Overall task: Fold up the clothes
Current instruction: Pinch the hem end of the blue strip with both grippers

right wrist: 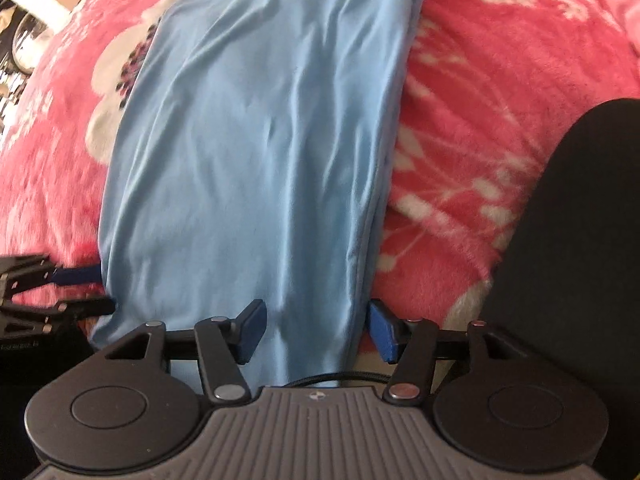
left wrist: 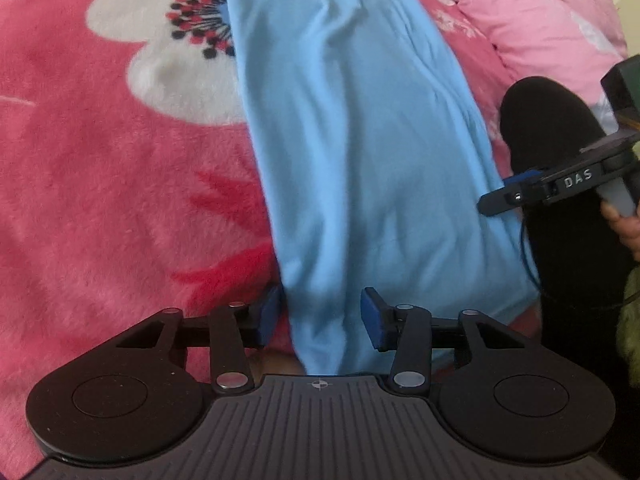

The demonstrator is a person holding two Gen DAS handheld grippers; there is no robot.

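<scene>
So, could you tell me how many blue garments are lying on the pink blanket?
1: the light blue garment lies lengthwise down the middle of the pink floral blanket. More could be hidden outside the views.

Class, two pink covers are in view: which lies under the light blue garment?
The bright pink fleece blanket with white flowers: the light blue garment lies across it. The paler plain pink quilt sits off at the corner.

Both wrist views downward, close, sharing garment [left wrist: 360,140]
</scene>
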